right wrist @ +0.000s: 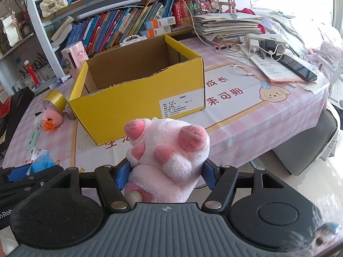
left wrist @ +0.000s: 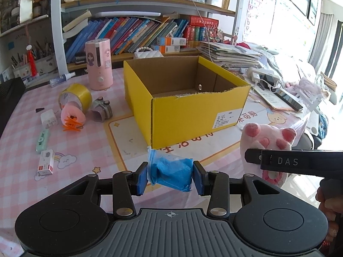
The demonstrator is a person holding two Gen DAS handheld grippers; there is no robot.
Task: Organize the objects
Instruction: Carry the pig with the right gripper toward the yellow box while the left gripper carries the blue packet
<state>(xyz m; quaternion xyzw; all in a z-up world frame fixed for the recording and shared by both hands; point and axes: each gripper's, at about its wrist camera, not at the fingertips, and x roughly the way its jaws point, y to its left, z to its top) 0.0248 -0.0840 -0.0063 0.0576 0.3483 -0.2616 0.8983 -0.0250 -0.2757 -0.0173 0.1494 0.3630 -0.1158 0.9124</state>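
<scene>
- Nearest, the left gripper (left wrist: 170, 176) is clamped on a blue bag of powder (left wrist: 171, 171), its blue pads pressing the bag's two ends. The bag is held above the pink checked tablecloth (left wrist: 19, 145), just in front of the box's near corner.
- Beside it, the right gripper (right wrist: 166, 174) squeezes a pink plush paw (right wrist: 169, 154) between its pads. The paw stands upright with its darker pink toe pads facing the box. Part of the person's hand shows at the right edge of the left wrist view.
- Just beyond both grippers stands a yellow cardboard box (left wrist: 193, 117), open at the top, with a torn front rim and a white label. What shows of its inside is bare cardboard, so, judging from that, nothing has gone in yet.
- Left of the box, loose things lie on the table: a small white packet (left wrist: 46, 162), a mint green case (left wrist: 42, 139), a white charger plug (left wrist: 48, 118), a pink toy with orange spikes (left wrist: 71, 118), a roll of yellow tape (left wrist: 75, 97) and a small grey toy (left wrist: 100, 109).
- Further back stands a pink humidifier (left wrist: 99, 64).
- Farthest, bookshelves (left wrist: 139, 34) line the wall, with stacked papers and a power strip to the right.
- Judgement: the task is at an early stage. Two items are in hand and not yet dropped in, and the loose things at left remain to be gathered.
</scene>
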